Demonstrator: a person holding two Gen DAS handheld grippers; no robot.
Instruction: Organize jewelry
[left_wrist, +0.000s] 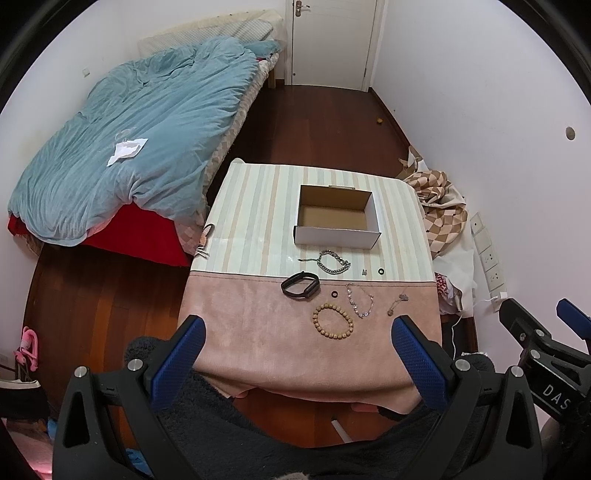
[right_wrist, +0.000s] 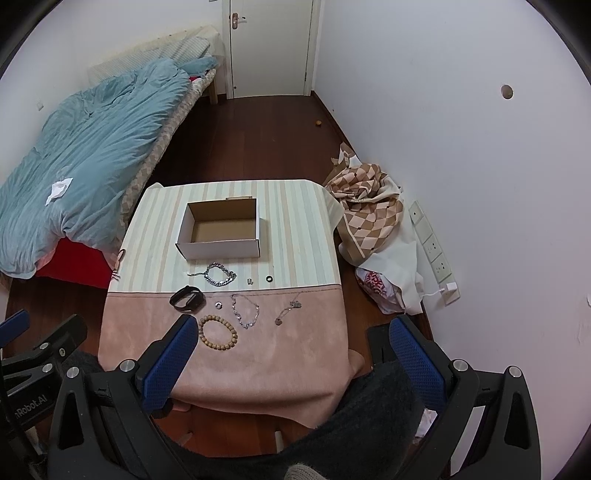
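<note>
Home bedroom: unmade bed (left_wrist: 122, 147), door (left_wrist: 332, 40).

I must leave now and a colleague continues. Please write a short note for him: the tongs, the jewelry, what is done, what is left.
Left tongs: open, hold nothing, hover at the table's near edge.
Right tongs: the same.
Box: open and bare, on the striped cloth.
In front of it lie the chain, band, beads, thin bracelet, pendant and small rings.
Done: nothing.
Left: all pieces into the box.

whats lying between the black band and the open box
A chunky silver chain bracelet lies on the striped cloth between the black band and the open box, touching neither. Both wrist views show it.
</note>
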